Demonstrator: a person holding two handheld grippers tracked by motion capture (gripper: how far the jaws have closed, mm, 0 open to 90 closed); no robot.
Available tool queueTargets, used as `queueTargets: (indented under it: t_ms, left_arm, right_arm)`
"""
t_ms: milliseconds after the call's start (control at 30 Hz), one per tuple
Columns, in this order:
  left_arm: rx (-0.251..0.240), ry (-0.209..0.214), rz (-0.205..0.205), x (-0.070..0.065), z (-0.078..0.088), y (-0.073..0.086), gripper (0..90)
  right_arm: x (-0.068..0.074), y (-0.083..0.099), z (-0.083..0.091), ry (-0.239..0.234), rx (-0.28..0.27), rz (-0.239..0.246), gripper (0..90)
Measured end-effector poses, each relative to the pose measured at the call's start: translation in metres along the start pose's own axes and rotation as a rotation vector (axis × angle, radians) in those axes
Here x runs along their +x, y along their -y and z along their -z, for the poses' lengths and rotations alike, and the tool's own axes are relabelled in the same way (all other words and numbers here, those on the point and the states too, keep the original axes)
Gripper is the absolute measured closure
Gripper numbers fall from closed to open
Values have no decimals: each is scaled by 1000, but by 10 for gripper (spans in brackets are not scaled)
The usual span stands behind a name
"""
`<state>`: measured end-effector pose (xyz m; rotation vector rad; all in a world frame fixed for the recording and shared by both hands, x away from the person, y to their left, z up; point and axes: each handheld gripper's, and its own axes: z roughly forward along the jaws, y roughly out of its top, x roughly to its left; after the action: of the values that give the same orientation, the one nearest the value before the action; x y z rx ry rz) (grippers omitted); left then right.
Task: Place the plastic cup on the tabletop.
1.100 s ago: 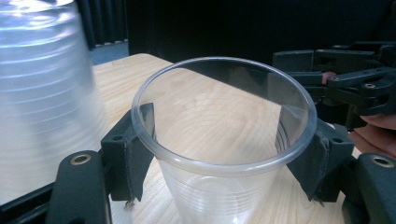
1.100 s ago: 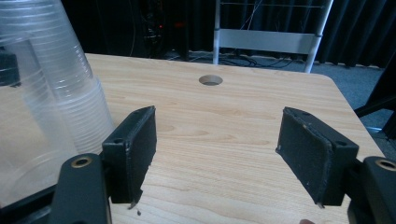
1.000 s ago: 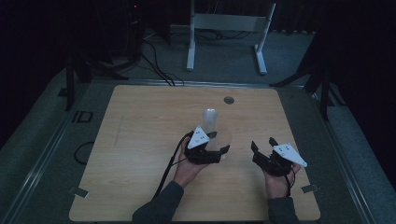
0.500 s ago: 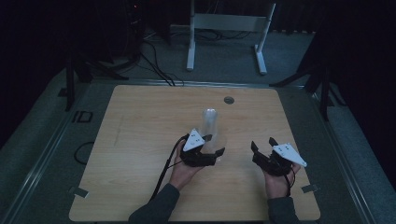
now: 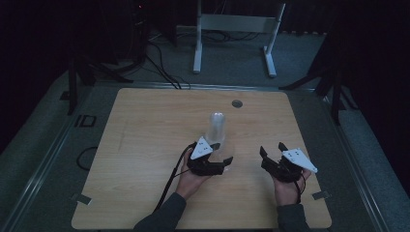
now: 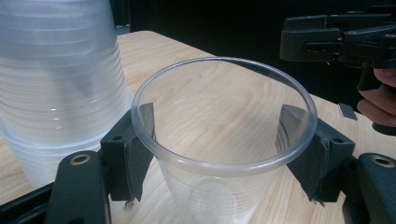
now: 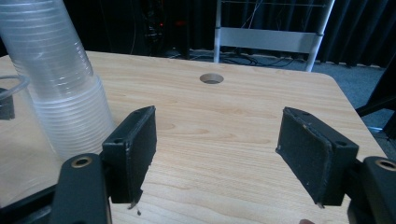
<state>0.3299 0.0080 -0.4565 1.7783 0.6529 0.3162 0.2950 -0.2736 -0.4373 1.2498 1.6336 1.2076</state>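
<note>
While left tongs (image 6: 224, 140) clamp cup (image 6: 224, 154), stack (image 6: 56, 79) just beside.

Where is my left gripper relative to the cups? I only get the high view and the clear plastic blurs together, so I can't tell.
Observer: The left gripper has a single clear cup between its pads, pressed on both sides below the rim.
Operator: Is that cup upright?
Observer: Yes, mouth up, empty, beside the upside-down cup stack.
Operator: And the right gripper?
Observer: The right gripper is open, with bare table between its jaws.
</note>
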Motion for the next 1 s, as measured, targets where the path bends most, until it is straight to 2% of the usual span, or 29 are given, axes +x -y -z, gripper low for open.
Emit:
queueTargets:
  t_ms: [633,1000]
  left_arm:
    - [28,8,-2,-5,-7,10,290]
    - [47,6,-21,-9,-11,16,288]
  right_arm:
    - [-1,0,0,1,0,1,280]
    - [-1,0,-1,0,1,2,280]
